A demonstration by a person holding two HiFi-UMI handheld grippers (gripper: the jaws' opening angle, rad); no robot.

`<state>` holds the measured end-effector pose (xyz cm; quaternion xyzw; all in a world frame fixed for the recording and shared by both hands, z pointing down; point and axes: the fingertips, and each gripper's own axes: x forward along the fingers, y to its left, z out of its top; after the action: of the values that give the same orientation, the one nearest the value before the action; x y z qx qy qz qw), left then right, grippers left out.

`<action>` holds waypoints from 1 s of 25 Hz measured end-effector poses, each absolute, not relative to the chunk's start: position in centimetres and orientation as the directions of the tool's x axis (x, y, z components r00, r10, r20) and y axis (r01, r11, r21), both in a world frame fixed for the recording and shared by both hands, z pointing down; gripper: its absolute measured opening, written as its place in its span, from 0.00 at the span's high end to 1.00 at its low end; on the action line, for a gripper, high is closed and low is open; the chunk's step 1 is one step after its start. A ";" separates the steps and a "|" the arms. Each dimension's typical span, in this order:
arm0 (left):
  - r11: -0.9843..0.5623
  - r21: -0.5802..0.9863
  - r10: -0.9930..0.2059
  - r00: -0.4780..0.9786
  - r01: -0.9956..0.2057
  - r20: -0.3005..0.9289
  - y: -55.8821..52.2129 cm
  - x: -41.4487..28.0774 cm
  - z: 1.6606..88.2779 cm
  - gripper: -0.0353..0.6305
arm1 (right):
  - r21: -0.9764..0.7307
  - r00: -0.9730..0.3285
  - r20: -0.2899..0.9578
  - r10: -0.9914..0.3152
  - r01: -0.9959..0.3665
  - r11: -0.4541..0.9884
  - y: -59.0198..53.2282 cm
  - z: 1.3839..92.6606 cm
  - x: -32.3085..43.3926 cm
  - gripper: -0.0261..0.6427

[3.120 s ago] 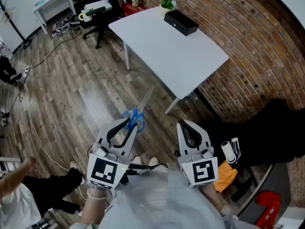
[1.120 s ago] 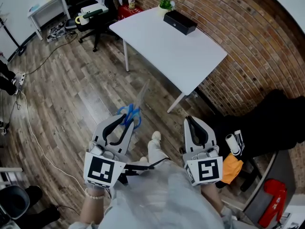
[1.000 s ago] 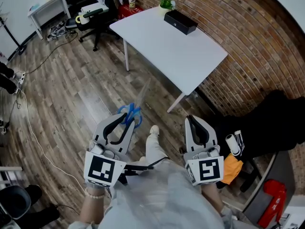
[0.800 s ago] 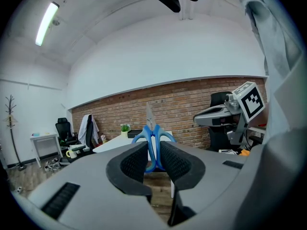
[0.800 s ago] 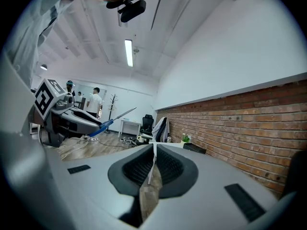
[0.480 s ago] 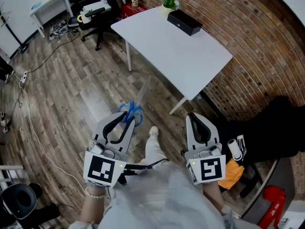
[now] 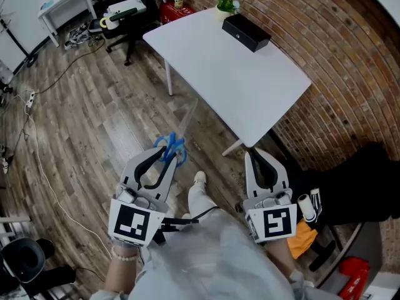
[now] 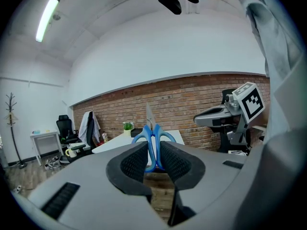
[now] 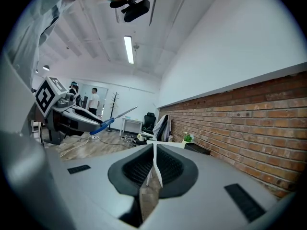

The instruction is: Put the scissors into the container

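Blue-handled scissors [image 7: 172, 149] sit in my left gripper [image 7: 164, 161], which is shut on the handles; the blades point up and away towards the table. In the left gripper view the scissors [image 8: 153, 140] stand upright between the pads of the left gripper [image 8: 153, 159]. The black container [image 7: 245, 32] lies on the far part of the white table [image 7: 231, 67], well ahead of both grippers. My right gripper [image 7: 257, 161] is shut and holds nothing, near the table's front corner. The right gripper view shows the right gripper [image 9: 154, 164] shut, with the scissors [image 9: 108, 122] at left.
A small potted plant [image 7: 226, 3] stands beside the container. A brick wall [image 7: 337, 55] runs behind and right of the table. An office chair [image 7: 125, 11] and a white desk [image 7: 62, 2] stand at far left. Cables [image 7: 34, 149] cross the wooden floor. A black bag [image 7: 362, 180] lies at right.
The person has stepped closer to the table, so it sits nearer and more to the right. Both grippers keep their pose and the scissors stay held.
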<state>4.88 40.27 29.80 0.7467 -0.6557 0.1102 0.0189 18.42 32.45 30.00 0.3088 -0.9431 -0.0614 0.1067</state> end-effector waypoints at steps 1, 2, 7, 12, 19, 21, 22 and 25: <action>-0.138 -0.115 -0.975 0.114 -0.984 0.193 39.4 4.6 29.9 0.80 | 0.179 -0.787 0.166 -0.595 -0.569 0.802 31.5 30.1 18.2 0.89; -0.136 -0.113 -0.974 0.112 -0.984 0.196 38.5 4.3 30.0 0.80 | 0.177 -0.786 0.167 -0.595 -0.570 0.803 30.4 30.2 17.9 0.89; -0.121 -0.117 -0.974 0.095 -0.986 0.205 33.5 2.7 30.1 0.80 | 0.168 -0.789 0.177 -0.588 -0.565 0.808 25.1 30.4 16.4 0.89; -0.108 -0.109 -0.974 0.083 -0.988 0.212 28.7 1.4 30.0 0.80 | 0.169 -0.794 0.183 -0.580 -0.555 0.814 20.0 30.4 15.2 0.89; -0.124 -0.133 -0.974 0.095 -0.983 0.204 22.3 0.3 29.2 0.80 | 0.171 -0.794 0.170 -0.584 -0.560 0.811 13.1 29.2 13.4 0.89; -0.122 -0.137 -0.976 0.093 -0.983 0.197 20.9 -0.2 28.7 0.80 | 0.176 -0.795 0.165 -0.584 -0.559 0.810 11.6 28.9 12.9 0.89; -0.120 -0.139 -0.977 0.092 -0.983 0.191 20.3 -0.4 28.5 0.80 | 0.181 -0.795 0.163 -0.585 -0.559 0.809 10.9 28.7 12.7 0.89; -0.118 -0.143 -0.980 0.092 -0.983 0.179 18.5 -1.1 28.2 0.80 | 0.192 -0.792 0.158 -0.590 -0.562 0.805 9.3 28.6 12.2 0.89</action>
<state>-1.14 18.51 28.25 0.7388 -0.6640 0.1151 0.0069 12.21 9.29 28.64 0.3051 -0.9441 -0.0673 0.1055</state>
